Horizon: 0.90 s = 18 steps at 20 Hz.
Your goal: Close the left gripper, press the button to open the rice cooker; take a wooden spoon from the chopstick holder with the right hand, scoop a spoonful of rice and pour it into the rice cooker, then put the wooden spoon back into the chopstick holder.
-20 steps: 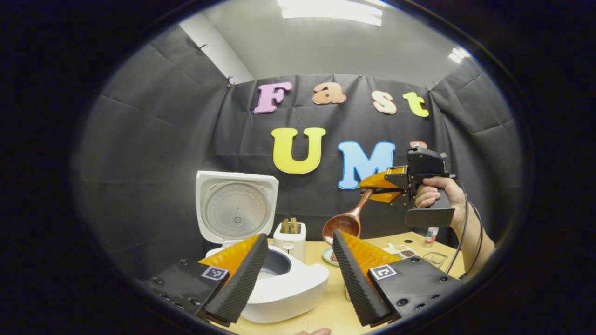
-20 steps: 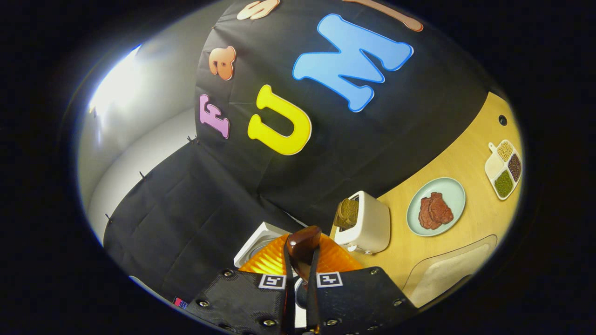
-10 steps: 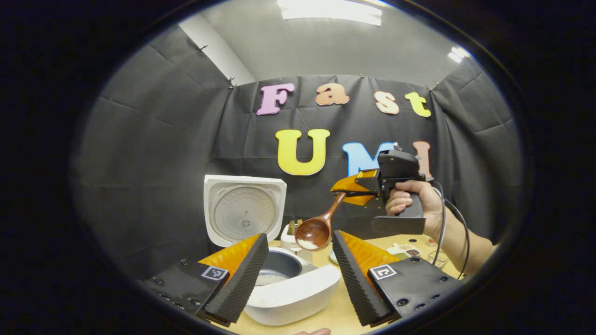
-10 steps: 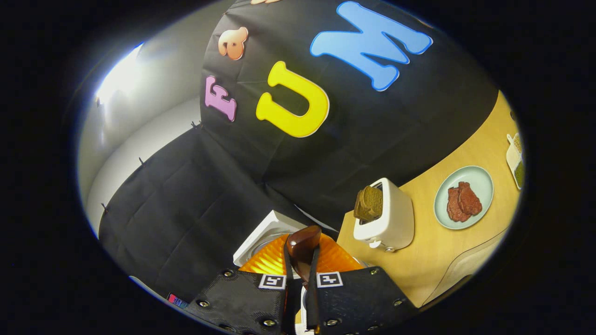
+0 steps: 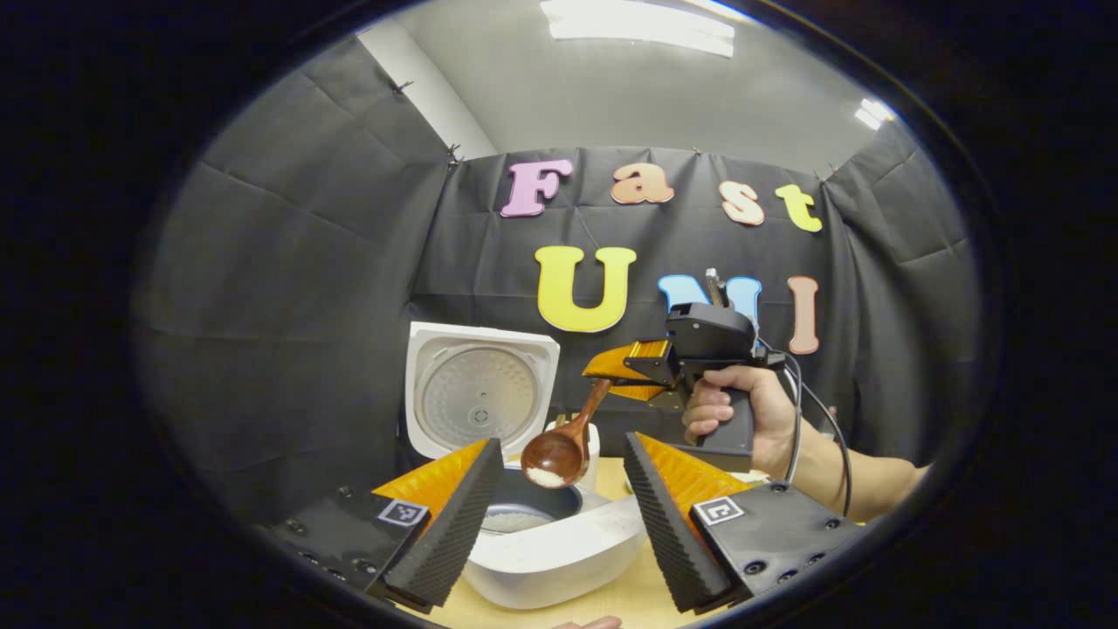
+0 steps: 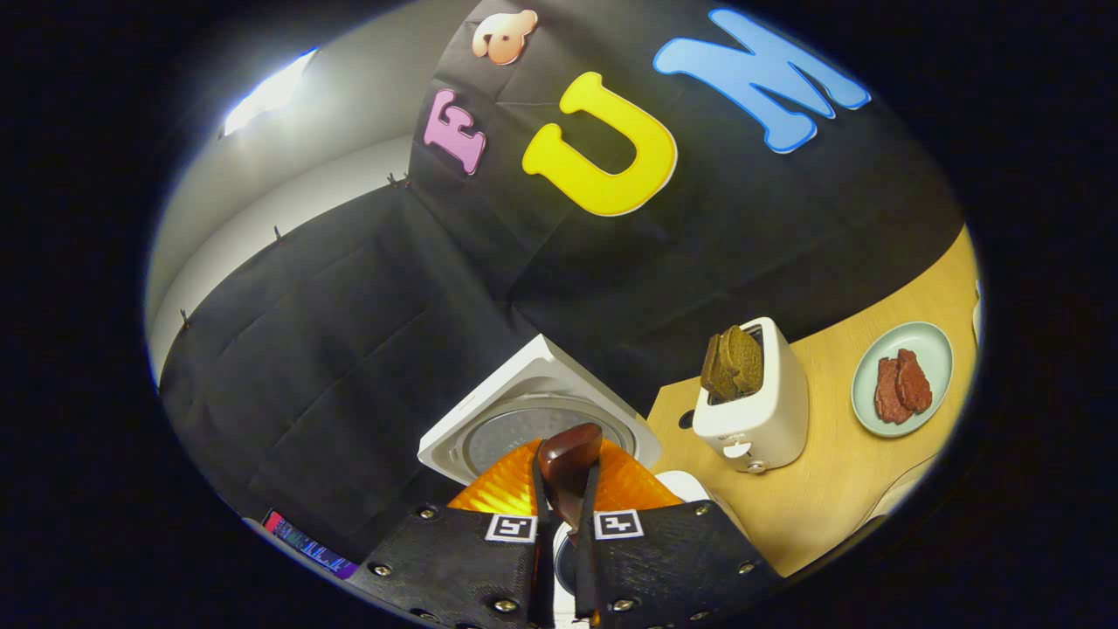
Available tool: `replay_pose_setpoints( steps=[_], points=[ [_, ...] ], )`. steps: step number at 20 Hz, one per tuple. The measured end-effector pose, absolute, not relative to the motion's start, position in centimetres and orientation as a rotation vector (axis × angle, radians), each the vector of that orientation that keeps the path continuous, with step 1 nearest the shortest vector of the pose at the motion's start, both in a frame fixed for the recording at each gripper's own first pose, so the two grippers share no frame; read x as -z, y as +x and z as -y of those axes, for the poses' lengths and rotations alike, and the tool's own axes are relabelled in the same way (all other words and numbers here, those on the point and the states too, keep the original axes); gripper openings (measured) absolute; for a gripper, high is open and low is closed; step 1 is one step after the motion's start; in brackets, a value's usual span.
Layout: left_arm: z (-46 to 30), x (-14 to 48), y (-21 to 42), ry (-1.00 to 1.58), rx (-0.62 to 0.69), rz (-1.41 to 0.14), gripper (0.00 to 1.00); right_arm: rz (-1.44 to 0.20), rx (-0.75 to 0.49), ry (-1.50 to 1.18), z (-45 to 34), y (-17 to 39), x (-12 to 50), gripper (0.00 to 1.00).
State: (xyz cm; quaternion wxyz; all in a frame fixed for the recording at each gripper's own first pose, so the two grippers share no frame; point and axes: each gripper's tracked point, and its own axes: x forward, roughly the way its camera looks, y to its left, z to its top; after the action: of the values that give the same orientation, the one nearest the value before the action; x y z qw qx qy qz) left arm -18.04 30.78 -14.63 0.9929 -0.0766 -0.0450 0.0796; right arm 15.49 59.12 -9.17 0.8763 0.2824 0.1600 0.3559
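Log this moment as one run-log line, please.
phase: pouring rice | right gripper: shut on wooden spoon, rice in its bowl, above open rice cooker | left gripper: open, idle

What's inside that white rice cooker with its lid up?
Inside the rice cooker sits a dark inner pot with some white rice at the bottom. The left hand-held gripper's finger covers the pot's near side.
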Motion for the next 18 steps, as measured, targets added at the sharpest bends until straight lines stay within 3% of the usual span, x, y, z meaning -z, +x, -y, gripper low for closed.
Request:
replay_pose_setpoints(
  steps=[18],
  points=[
    [-29.5,14.7,-17.7,-0.122,-0.141,0.081,0.96,-0.17,-0.742,0.287,-62.5,14.6,9.6,0.1]
  ],
)
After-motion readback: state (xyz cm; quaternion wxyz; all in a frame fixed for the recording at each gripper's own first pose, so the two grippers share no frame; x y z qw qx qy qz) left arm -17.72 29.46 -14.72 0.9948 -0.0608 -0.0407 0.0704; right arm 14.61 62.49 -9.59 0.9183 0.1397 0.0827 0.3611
